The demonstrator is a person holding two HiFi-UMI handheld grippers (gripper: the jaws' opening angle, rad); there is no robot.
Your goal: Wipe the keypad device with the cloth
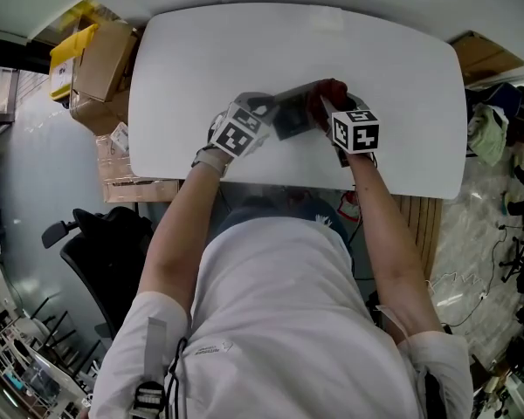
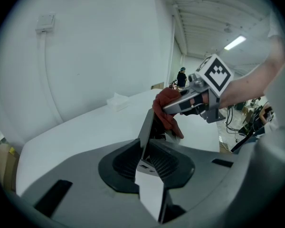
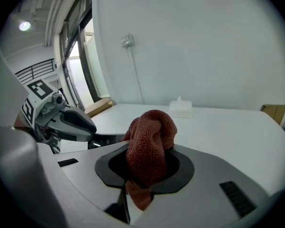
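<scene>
Left gripper (image 2: 147,162) fingers clamp the keypad device (image 2: 151,196) edge-on. Right gripper (image 3: 147,171) fingers pinch the cloth (image 3: 149,137), which sits just beyond the left fingers, over the counter (image 1: 201,51).

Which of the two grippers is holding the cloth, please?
The right gripper: its jaws are shut on the reddish-brown cloth, while the left gripper clamps the flat grey keypad device instead.

Over the worktop (image 1: 201,59), the keypad device (image 1: 290,119) sits in the left tongs (image 1: 271,120) — at its right, touching, the cloth (image 1: 329,94) in the right tongs (image 1: 330,112). A tissue box (image 3: 180,109) lies beyond them — cardboard boxes (image 1: 100,68) left of the worktop.
</scene>
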